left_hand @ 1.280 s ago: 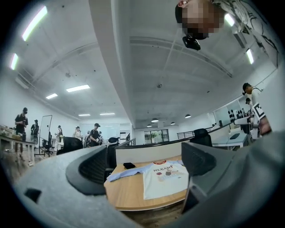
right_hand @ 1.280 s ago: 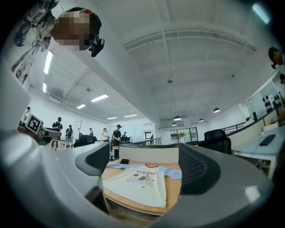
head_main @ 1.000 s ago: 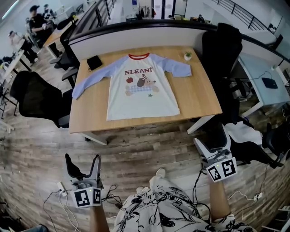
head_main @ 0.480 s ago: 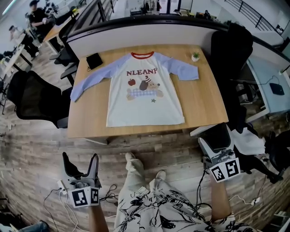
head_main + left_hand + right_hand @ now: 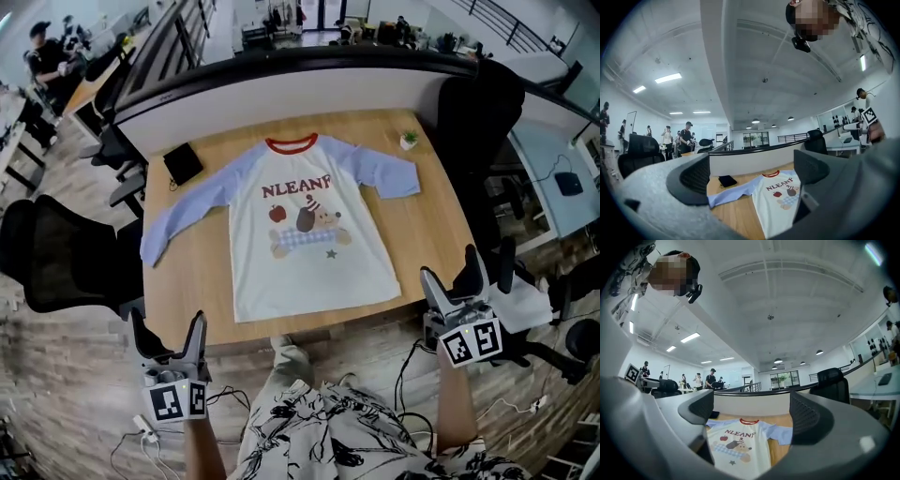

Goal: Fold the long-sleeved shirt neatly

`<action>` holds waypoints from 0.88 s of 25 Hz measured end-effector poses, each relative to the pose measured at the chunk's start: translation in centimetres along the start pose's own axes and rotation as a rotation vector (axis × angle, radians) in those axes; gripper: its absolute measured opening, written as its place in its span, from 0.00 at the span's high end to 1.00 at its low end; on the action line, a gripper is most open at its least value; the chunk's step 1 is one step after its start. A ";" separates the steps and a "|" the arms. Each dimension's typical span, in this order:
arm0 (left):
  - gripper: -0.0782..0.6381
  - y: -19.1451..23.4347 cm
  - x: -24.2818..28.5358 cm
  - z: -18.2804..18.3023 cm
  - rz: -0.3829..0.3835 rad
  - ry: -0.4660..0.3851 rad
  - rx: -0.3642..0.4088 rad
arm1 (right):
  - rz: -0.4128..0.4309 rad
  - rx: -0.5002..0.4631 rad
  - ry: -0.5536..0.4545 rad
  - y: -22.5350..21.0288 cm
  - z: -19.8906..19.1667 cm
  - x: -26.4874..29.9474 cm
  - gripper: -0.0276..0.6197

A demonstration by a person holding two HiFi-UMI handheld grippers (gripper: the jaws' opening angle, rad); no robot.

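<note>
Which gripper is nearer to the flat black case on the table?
Left. Left gripper: before the near edge, same side as the flat black case. Right gripper: opposite side.

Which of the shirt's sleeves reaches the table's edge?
The sleeve on the person's left: stretched out long, its cuff meets the table edge, while the right-hand sleeve stops short on the wood.

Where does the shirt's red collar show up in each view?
Head view: red collar upper centre, toward the far side of the table.
Left gripper view: collar low, right of centre, seen between the open jaws.
Right gripper view: collar low centre, between the open jaws.
Shared landmark: white partition behind the table.
</note>
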State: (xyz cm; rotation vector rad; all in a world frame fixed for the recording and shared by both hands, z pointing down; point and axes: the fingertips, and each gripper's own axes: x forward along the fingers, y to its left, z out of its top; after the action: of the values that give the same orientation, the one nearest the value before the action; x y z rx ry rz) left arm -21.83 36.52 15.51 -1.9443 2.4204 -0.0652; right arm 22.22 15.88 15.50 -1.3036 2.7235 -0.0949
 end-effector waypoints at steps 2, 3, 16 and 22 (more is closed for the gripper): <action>0.12 1.1 2.7 0.5 -0.023 -0.009 0.002 | -0.028 -0.002 -0.006 -0.2 0.2 2.3 0.18; 0.12 1.6 3.9 0.7 -0.036 -0.009 0.004 | -0.042 -0.003 -0.007 -0.3 0.3 3.2 0.19; 0.12 -1.3 17.7 -2.9 -0.191 0.082 -0.011 | -0.126 -0.032 0.155 -7.1 -5.6 12.3 0.21; 0.13 -7.0 23.5 -5.2 -0.262 0.173 0.013 | -0.104 0.005 0.317 -11.9 -12.5 17.1 0.24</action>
State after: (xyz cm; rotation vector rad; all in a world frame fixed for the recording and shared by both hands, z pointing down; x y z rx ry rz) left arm -20.37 12.13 21.04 -2.3277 2.2348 -0.2664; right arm 19.06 -4.84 27.78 -1.5482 2.9027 -0.3458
